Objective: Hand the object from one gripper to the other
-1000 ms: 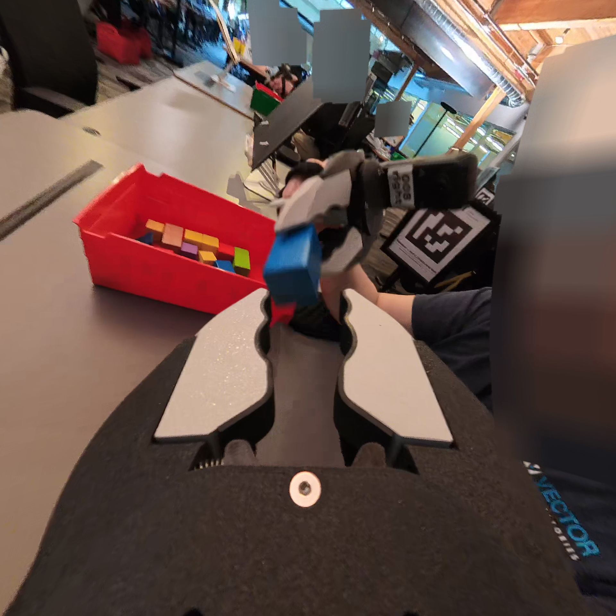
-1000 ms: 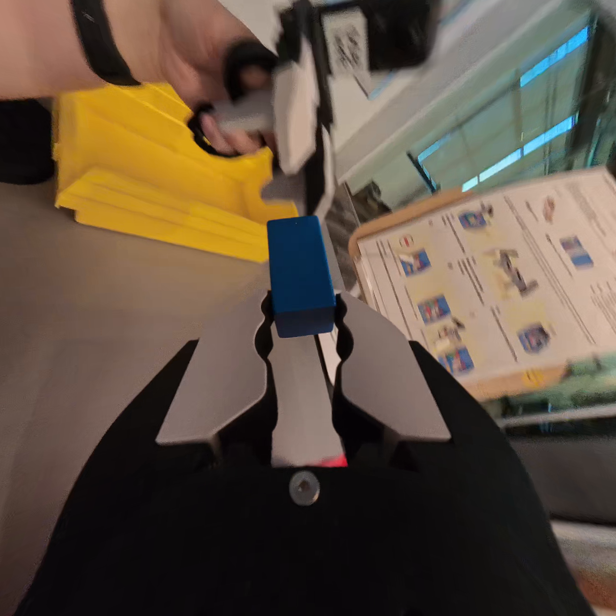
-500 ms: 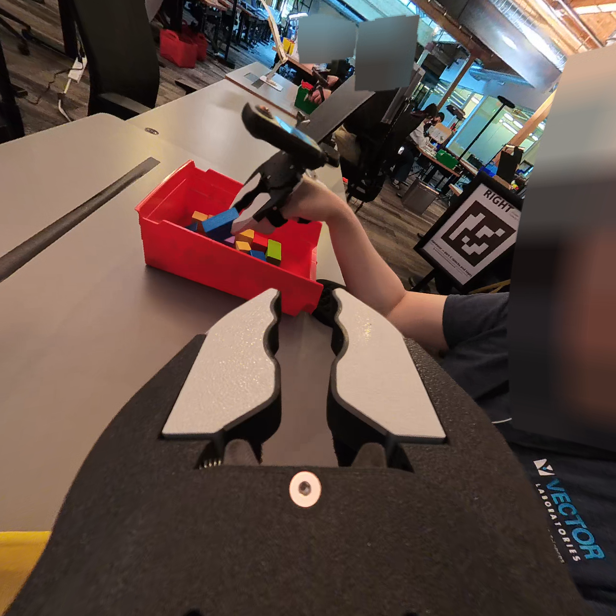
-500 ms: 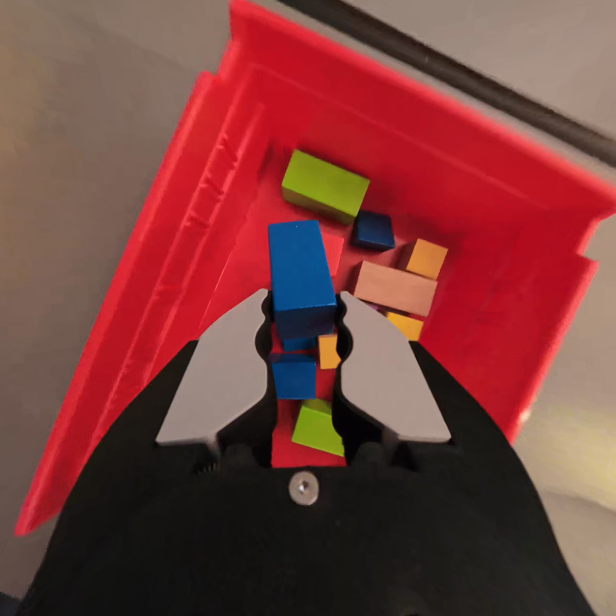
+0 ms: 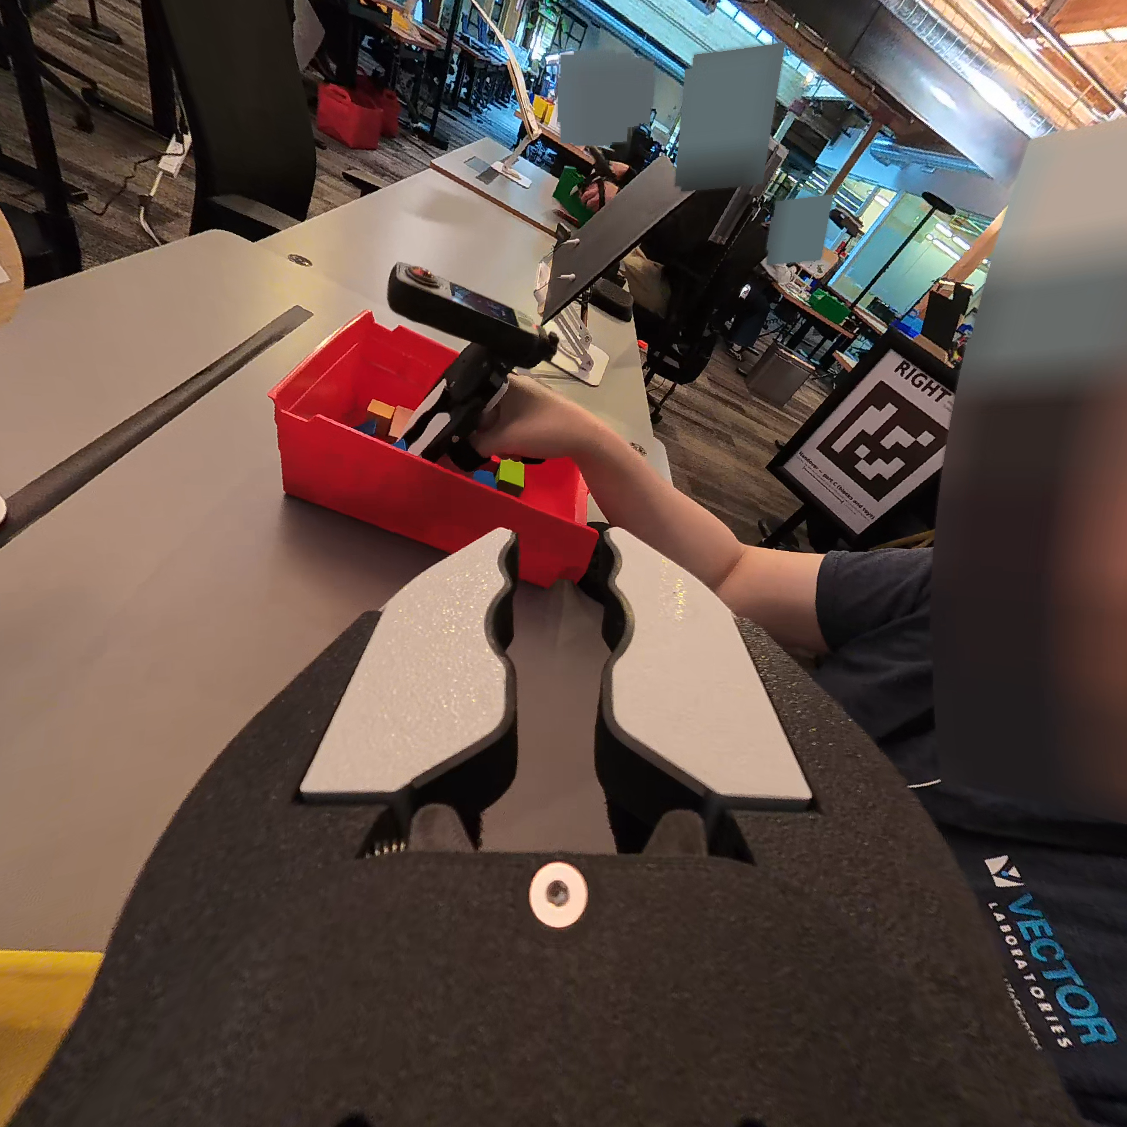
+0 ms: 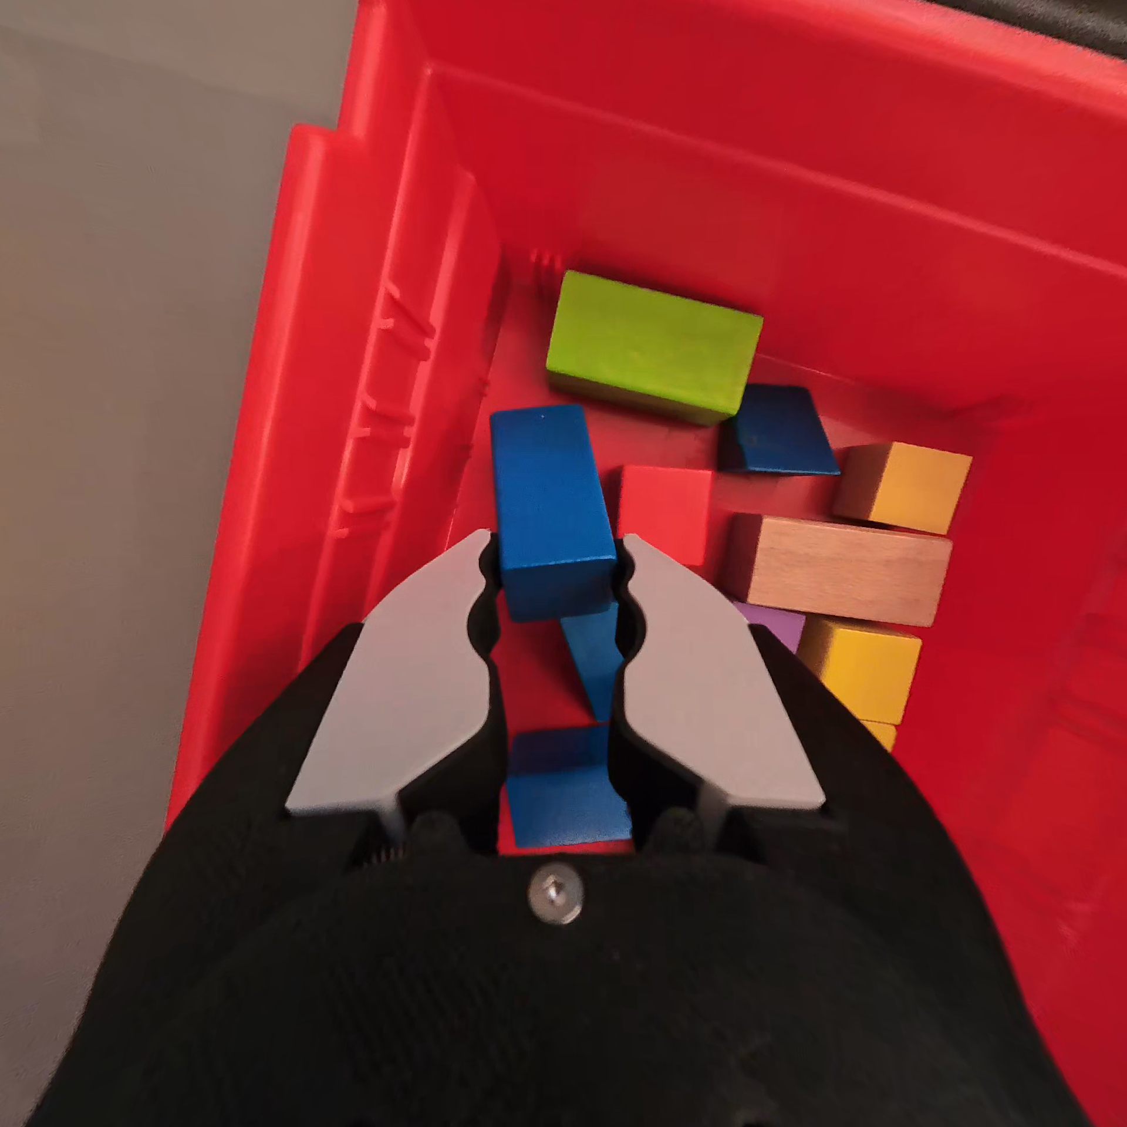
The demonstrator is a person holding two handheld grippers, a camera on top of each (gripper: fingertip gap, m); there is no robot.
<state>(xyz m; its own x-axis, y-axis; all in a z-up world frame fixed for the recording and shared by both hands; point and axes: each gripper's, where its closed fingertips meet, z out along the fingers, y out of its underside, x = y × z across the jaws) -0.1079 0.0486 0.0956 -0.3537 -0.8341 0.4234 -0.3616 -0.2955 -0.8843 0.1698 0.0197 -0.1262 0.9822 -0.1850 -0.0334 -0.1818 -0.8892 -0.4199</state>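
Observation:
My right gripper (image 6: 556,549) is shut on a blue rectangular block (image 6: 549,506), gripping its near end. It holds the block low inside the red bin (image 6: 390,378), near the bin's left wall and just above the blocks on its floor. In the left wrist view the right gripper (image 5: 439,427) reaches down into the red bin (image 5: 390,488), and the held block is hidden there. My left gripper (image 5: 558,549) is open and empty, over the grey table (image 5: 152,610) just in front of the bin.
The bin holds several loose blocks: a green one (image 6: 652,347), a red cube (image 6: 665,512), a wood-coloured bar (image 6: 847,567), and orange, yellow and dark blue ones. A person's forearm (image 5: 640,506) crosses right of the bin. A yellow object (image 5: 36,1006) sits at the near left. A marker board (image 5: 878,445) stands on the right.
My right gripper carried the blue block away from in front of my left gripper, over to the red bin and down into it. My left gripper drew back, empty.

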